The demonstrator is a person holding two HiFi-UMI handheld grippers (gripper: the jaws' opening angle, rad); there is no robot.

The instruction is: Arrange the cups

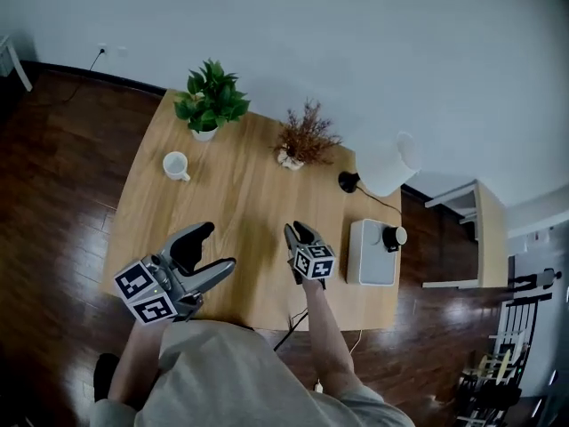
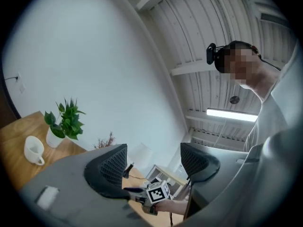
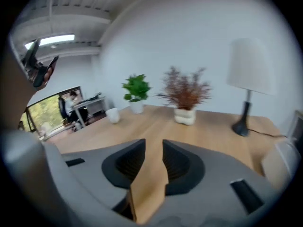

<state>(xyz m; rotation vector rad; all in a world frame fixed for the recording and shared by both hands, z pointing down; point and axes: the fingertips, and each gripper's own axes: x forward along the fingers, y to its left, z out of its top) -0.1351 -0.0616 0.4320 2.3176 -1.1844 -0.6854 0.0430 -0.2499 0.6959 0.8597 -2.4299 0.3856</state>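
The table carries a green plant, a dried plant, one lamp and one white box near its right edge. The only cup stands at the far left, just beside the green plant, with nothing blocking it. The left gripper is spread wide and empty. The right gripper is parted by a narrow gap and empty.

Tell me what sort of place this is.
Likely a home-style room, perhaps a staged one: a wooden table bearing a potted green plant, a table lamp and a white cup, on dark wood flooring.
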